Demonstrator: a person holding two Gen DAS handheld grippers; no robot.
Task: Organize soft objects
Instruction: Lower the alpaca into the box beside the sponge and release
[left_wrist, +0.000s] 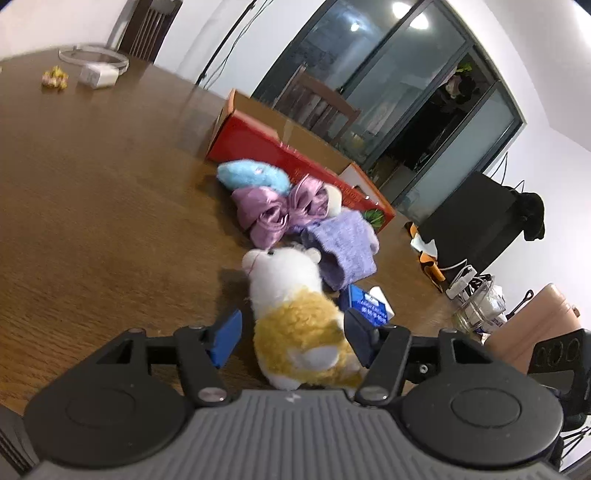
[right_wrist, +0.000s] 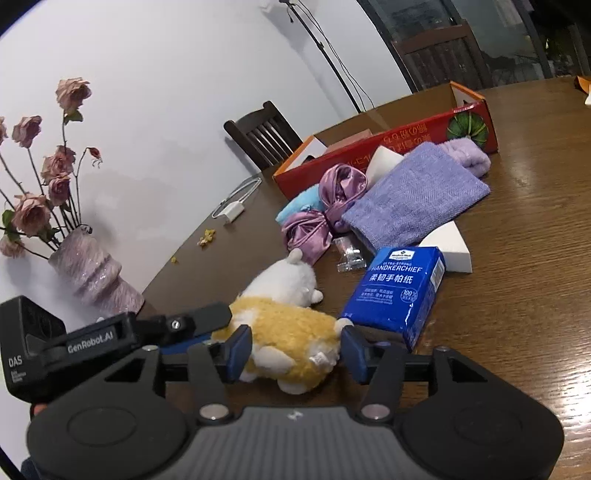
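One yellow-and-white plush toy noted on the wooden table, lying on its side. Sits between the pads of both the left gripper and the right gripper; both released, no squeeze on the fur. Just right of the toy: blue tissue pack. Beyond the toy: purple satin bow, lilac cloth, then red box.

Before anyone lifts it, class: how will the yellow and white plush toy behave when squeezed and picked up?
The plush toy looks fluffy and stuffed, so it will probably squash under the jaws rather than resist. It likely weighs little for its bulk. Lying on its side on the table, its rounded body might roll a little if nudged, though the fuzzy pile should grip and not slip.
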